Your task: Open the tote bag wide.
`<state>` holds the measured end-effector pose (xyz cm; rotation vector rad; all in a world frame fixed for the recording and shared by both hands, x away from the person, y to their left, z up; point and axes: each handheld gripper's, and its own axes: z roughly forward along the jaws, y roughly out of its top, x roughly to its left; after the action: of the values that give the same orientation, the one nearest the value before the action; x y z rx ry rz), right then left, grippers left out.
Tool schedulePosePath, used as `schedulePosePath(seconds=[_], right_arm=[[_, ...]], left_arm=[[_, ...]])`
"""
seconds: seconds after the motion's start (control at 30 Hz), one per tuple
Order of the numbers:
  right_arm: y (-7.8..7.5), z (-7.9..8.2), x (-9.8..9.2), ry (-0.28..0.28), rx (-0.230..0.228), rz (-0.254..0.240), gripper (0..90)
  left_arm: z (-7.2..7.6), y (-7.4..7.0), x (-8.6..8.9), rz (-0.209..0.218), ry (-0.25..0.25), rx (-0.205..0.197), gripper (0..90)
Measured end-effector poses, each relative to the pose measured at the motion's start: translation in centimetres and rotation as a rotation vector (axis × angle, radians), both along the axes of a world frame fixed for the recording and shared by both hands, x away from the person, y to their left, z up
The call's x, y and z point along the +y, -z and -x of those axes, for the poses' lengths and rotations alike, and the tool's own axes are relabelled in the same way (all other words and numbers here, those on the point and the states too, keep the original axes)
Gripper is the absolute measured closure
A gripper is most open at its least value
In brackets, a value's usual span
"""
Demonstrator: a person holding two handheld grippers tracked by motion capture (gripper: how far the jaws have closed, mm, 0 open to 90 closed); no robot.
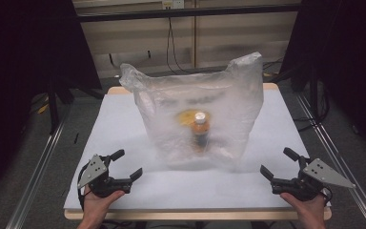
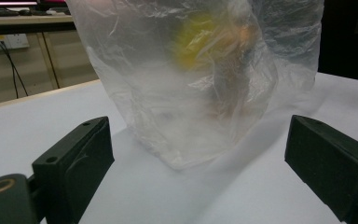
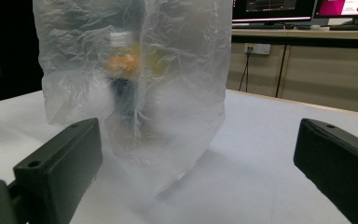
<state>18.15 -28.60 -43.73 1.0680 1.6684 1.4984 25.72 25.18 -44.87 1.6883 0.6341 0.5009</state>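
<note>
Bottle point(image 1: 200, 132) upright in standing bag point(image 1: 228, 90).

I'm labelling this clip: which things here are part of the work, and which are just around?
Part of the work:
- clear plastic bag, standing upright
- brown bottle with white cap inside it
- yellow item inside, blurred
- left gripper, open
- right gripper, open

Just around:
- wall socket
- monitors

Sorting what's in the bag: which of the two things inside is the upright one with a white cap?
The bottle: it stands upright in the bag, white-capped, with dark contents. The yellow thing behind it has no cap.
</note>
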Motion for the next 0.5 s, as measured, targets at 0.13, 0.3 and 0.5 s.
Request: schedulePosePath(seconds=[0.13,0.3,0.5], right_arm=[[-0.02,-0.01,-0.05,-0.003,0.001,0.002,1.4],[0.08,-0.19,0.30,-0.011,0.009,0.013,2.6],[0.27,-0.42,0.59,-0.024,0.041,0.041,11.0]], left_arm=[[0.01,0.04,-0.08,0.011,-0.003,0.004,7.6],[0.04,0.09,-0.24,0.008,0.015,0.017,7.8],[-0.21,0.04,-0.35,-0.016,0.024,0.028,11.5]])
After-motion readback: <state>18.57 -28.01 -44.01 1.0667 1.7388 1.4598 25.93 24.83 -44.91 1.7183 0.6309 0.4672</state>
